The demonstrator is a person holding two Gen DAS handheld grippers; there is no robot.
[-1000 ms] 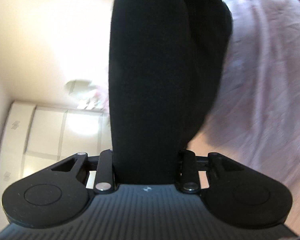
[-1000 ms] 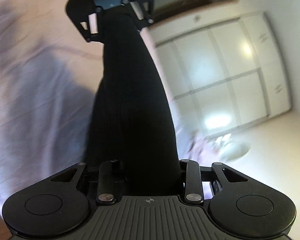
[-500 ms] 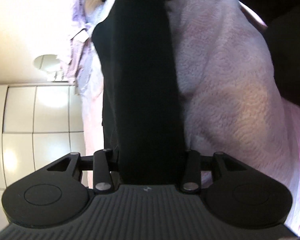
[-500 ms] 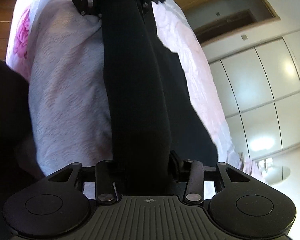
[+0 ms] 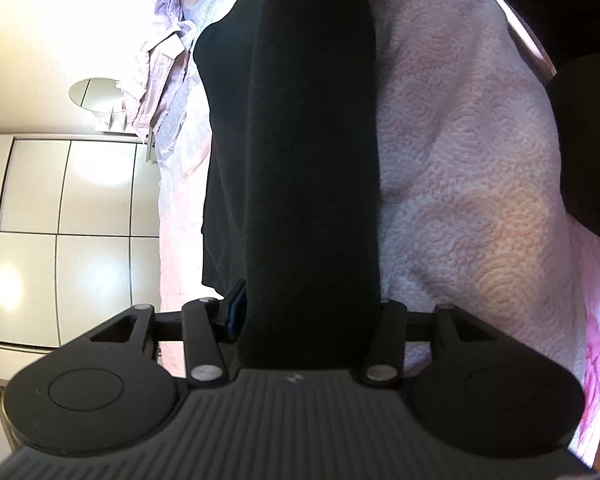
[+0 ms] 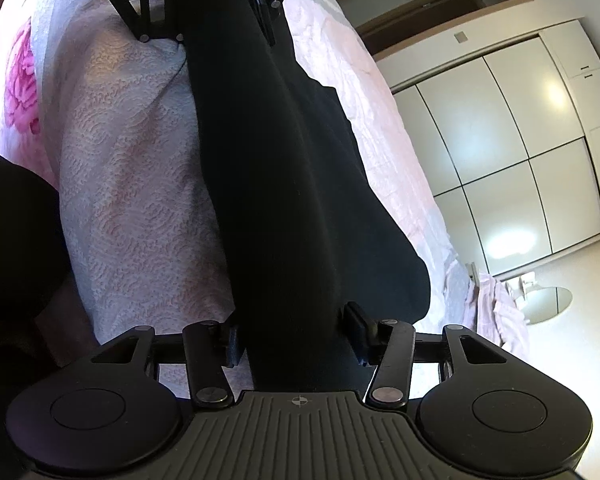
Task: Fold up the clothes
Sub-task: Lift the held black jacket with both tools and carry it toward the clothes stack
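Left gripper [image 5: 308, 312], jaws opening, is seen w/ the black garment [image 5: 308, 140] between them, stretched over the pink bed cover [image 5: 460, 160]. Right gripper [image 6: 296, 332] is likewise opening around the garment's other end, pads drawn clear. Lay-down step judged nearly done; next, both grippers must be backed off w/o dragging the cloth.

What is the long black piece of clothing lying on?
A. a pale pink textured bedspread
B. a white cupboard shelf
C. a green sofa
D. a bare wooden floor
A: the black garment stretches across the pale pink textured bedspread, which shows along both sides of it in the right wrist view and again in the left wrist view.
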